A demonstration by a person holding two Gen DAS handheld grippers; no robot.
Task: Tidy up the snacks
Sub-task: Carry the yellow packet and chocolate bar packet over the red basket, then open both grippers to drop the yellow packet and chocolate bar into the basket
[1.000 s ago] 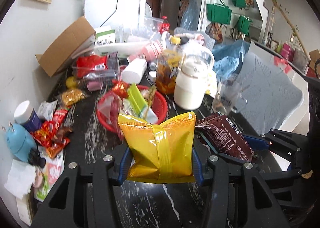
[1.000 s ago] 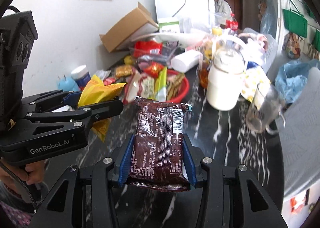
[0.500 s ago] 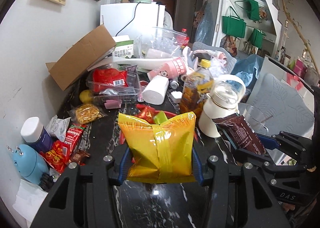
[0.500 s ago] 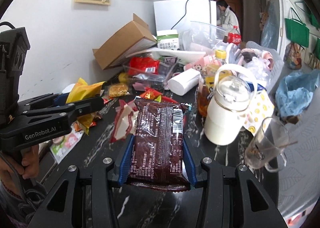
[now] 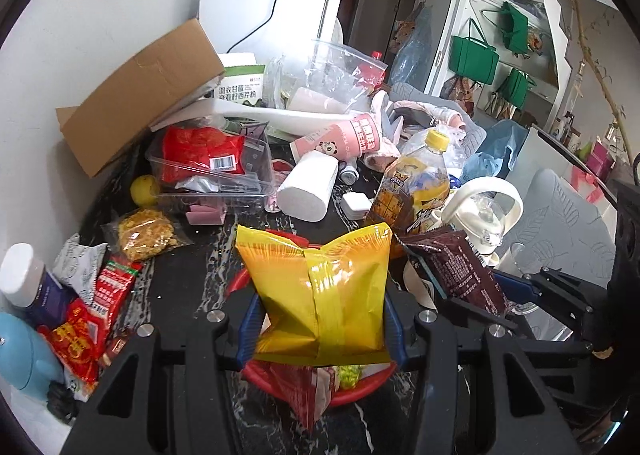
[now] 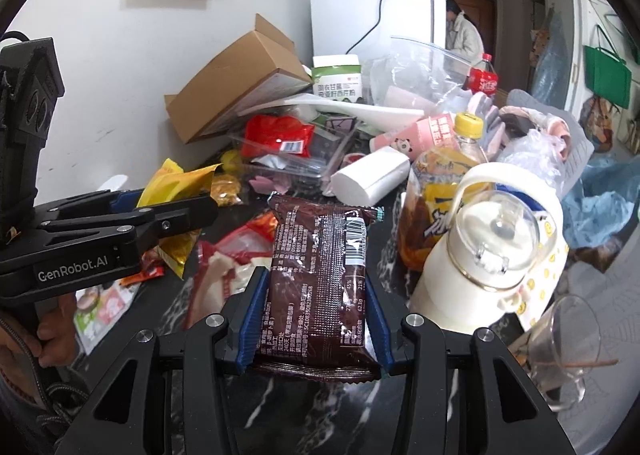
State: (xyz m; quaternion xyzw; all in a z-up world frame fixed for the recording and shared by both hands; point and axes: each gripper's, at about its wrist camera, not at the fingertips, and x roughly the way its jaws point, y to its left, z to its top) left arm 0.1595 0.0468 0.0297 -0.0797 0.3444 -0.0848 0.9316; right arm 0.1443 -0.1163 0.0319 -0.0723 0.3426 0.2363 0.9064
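Note:
My left gripper [image 5: 320, 329] is shut on a yellow snack bag [image 5: 320, 295], held upright over a red basket [image 5: 352, 389] that holds several snack packs. My right gripper [image 6: 314, 329] is shut on a dark brown snack pack [image 6: 320, 283], its barcode facing up. The brown pack [image 5: 456, 271] shows to the right in the left wrist view, and the yellow bag [image 6: 176, 191] sits in the left gripper [image 6: 176, 211] at the left of the right wrist view. Both packs hang above the black marble table [image 5: 176, 287].
A clear plastic box [image 5: 212, 171] with a red packet, a cardboard box [image 5: 136, 99], a paper roll [image 5: 308, 191], a tea bottle [image 5: 416, 191], a white jug [image 6: 492, 247] and a glass cup [image 6: 568, 339] crowd the table. Loose snack packets [image 5: 100, 303] lie at the left edge. A person [image 6: 460, 35] stands far back.
Both grippers moved forward over the table with their packs still held. The red basket slid from ahead of the left gripper to beneath it, and the far clutter looms closer.

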